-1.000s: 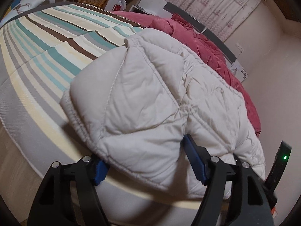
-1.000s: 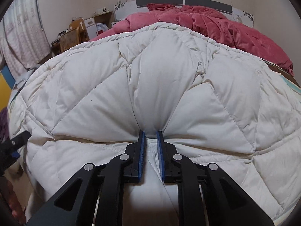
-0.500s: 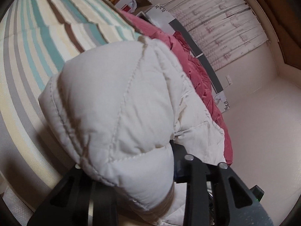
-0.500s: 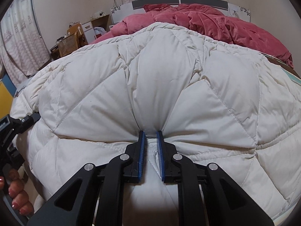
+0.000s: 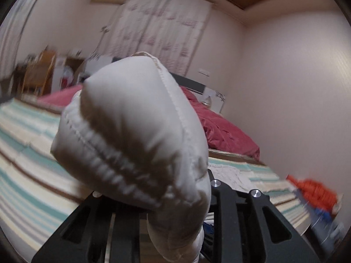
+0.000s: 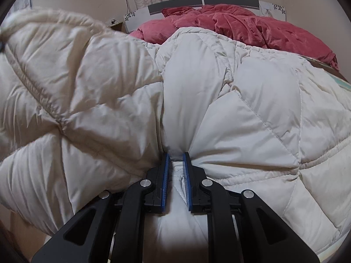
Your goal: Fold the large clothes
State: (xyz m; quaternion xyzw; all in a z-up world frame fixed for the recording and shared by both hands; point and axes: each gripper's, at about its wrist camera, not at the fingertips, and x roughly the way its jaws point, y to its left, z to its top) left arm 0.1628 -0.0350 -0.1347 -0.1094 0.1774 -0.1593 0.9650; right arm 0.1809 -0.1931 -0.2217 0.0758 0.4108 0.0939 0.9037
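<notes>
The cream quilted jacket (image 6: pixel 230 109) lies spread over the bed's near edge, one padded part lifted off the striped bedspread (image 5: pixel 28 164). The right gripper (image 6: pixel 175 171) pinches a fold of its hem. The left gripper (image 5: pixel 153 210) holds the raised part — fingers hidden by fabric. A red duvet (image 6: pixel 241 24) is bunched at the headboard.

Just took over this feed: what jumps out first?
A puffy white quilted jacket fills the right wrist view, pinched at its near edge by the right gripper. The left gripper holds a lifted jacket end. Behind lies a crumpled red duvet by the headboard.
</notes>
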